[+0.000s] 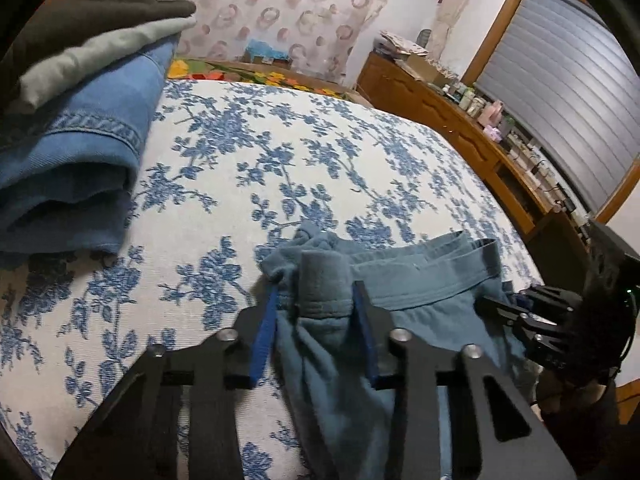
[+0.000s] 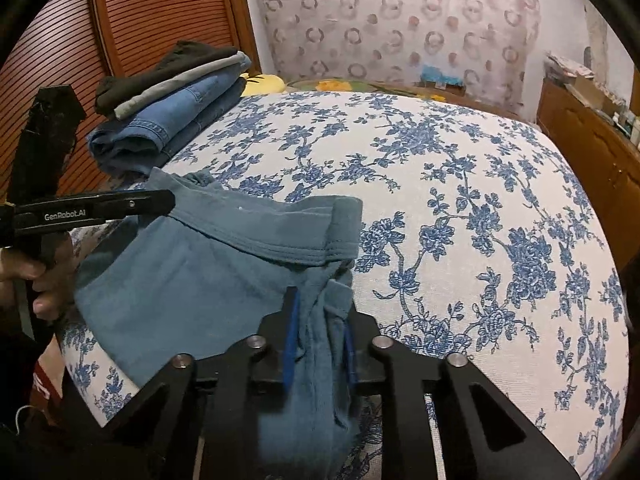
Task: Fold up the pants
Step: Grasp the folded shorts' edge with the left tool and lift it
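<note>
While clamped at both waistband corners, pants (image 2: 208, 264) hang off near edge of bed (image 2: 460, 208), waistband stretched flat across mattress between the two grips. Probably so held to keep top edge taut and square for spreading out or a first fold.

Left gripper (image 1: 316, 312): narrow, blue pads (image 1: 266, 332) pinching a bunched wad of waistband. Right gripper (image 2: 320, 332): nearly closed, nipped on the opposite corner, cloth gathered thick between the pads. Can't tell leg layout, hidden below bed edge.

Soft teal knit, matte, slightly pilled; stitched double-seam waistband, limp drape, creases easily. Expect sag in the middle unless kept tensioned.

Bedspread woven, white with blue floral print, slightly textured, decent friction for sliding cloth flat.

Stack of folded clothes (image 2: 172, 112) at far left corner: stiff blue denim at bottom, grey and dark items on top. Likely the done pile, well apart from work area.
</note>
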